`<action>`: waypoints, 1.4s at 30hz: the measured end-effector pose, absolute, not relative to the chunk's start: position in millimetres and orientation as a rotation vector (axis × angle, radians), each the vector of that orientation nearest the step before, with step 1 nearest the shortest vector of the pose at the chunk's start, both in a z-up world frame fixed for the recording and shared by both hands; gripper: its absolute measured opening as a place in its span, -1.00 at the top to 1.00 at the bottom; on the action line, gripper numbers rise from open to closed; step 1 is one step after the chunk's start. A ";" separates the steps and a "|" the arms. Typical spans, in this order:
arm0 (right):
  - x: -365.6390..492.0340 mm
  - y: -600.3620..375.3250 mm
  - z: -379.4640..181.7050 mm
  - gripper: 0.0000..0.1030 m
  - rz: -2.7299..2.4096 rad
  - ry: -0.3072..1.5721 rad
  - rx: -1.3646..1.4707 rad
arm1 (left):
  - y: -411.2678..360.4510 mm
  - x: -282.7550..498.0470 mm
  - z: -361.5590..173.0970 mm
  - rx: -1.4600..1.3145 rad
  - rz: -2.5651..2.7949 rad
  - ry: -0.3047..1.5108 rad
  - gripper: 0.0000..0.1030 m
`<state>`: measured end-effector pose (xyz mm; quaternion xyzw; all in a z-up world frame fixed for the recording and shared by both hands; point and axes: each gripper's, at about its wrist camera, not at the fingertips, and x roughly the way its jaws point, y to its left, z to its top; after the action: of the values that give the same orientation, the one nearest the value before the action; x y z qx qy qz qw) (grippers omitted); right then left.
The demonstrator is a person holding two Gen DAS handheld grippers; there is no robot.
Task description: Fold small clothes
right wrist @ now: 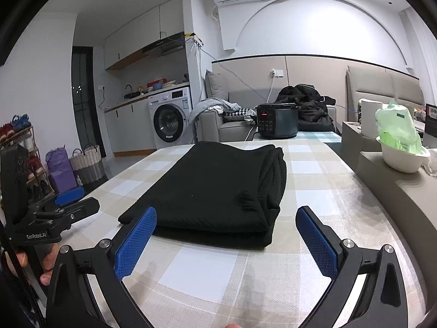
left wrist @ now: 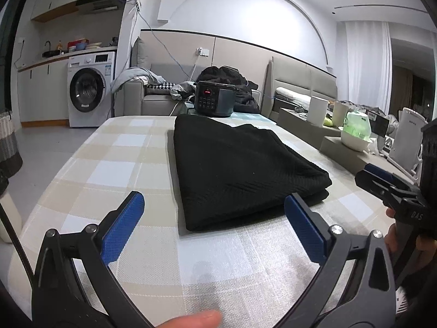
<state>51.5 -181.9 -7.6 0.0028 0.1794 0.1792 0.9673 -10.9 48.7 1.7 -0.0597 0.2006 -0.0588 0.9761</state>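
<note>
Black knit: a folded garment [left wrist: 232,169] lies flat in layers on the table [left wrist: 114,164], its long side running away from both cameras; in the right wrist view the stacked fold edges [right wrist: 275,180] show along its right side.
Cloth: a beige, white and pale-blue checked cover [right wrist: 199,270] spans the table under the garment.
Left gripper [left wrist: 214,227]: released, its blue pads [left wrist: 123,227] spread wide, low over the table just short of the garment's near edge; nothing between them.
Right gripper [right wrist: 226,242]: also released, blue pads [right wrist: 318,243] wide apart, near the garment's front edge and holding nothing; whether the left pad tip touches the fabric is hard to tell.
Hands: fingers [left wrist: 393,235] wrap the right gripper's handle at the edge of the left wrist view; a hand [right wrist: 46,262] grips the left tool in the right wrist view.
Far end: a dark cooker [right wrist: 277,121] with a red display stands beyond the garment.
Right side: a white bowl [right wrist: 401,161] with a green bag [right wrist: 397,128] sits on a grey ledge beside the table.
Backdrop: a washer [left wrist: 91,88]; a grey sofa [left wrist: 153,98] piled with clothes.
</note>
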 end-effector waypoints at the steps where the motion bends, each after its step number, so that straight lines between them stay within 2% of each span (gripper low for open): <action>1: 52.5 -184.0 -7.8 -1.00 0.364 0.368 0.018 | 49.1 -10.3 1.3 -0.123 -0.118 0.407 -0.97; 42: 55.9 -185.9 -11.2 -1.00 0.373 0.390 0.026 | 46.1 -1.8 -8.7 -0.092 -0.123 0.438 -0.97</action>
<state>55.9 -185.9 -11.2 0.0127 0.1928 0.1840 0.9637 -1.8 46.1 -8.7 -0.0456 0.2169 -0.0610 0.9732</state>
